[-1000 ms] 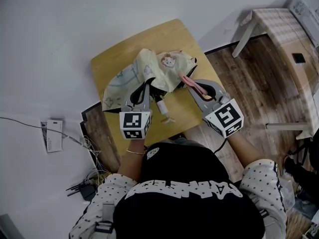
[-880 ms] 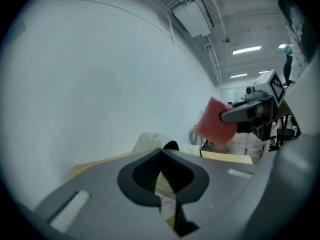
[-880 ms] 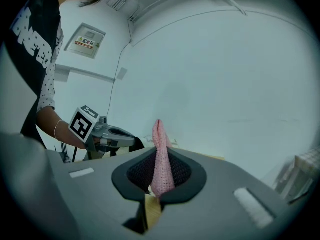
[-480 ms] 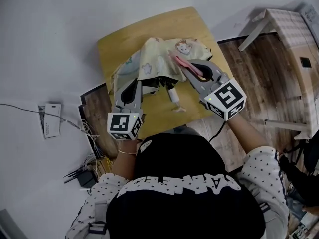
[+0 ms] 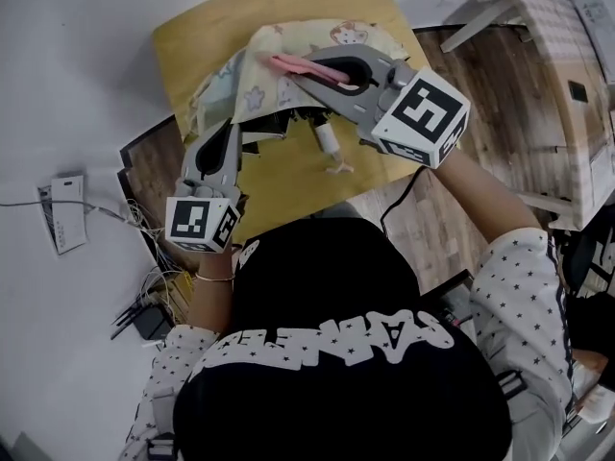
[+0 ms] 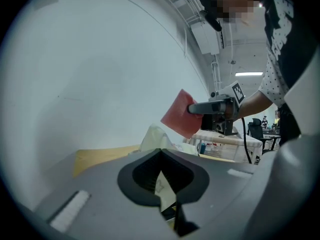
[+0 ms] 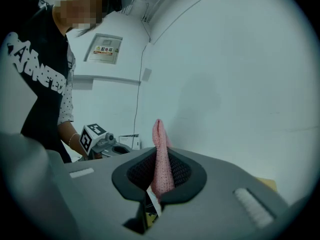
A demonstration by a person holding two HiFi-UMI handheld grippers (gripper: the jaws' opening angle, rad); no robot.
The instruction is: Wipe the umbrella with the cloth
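The right gripper (image 5: 309, 64) is now seen over the middle of the umbrella (image 5: 252, 88). A second ago it was at the canopy's right edge, by the handle (image 5: 330, 142). The pink cloth (image 5: 294, 64) has been carried with it across the fabric toward the far left corner of the table (image 5: 187, 35). The left gripper (image 5: 234, 129) has been shifted along with the canopy toward the left edge. From this a wiping stroke is judged to be under way, with much of the canopy still to be covered. Whether the cloth is pressed onto the fabric or is just above it cannot be told.

The right jaws are pressed together on the cloth, and a fold of it sticks up between them. The left jaws are clamped on a pinch of the pale canopy fabric at its near left part, so the umbrella is steadied.

The umbrella is laid across the middle of the table, half collapsed. It is pale yellow with cartoon prints, and its fabric is rumpled and bunched. The dark ribs are shown under the near rim, and the handle is pointed toward the near edge.
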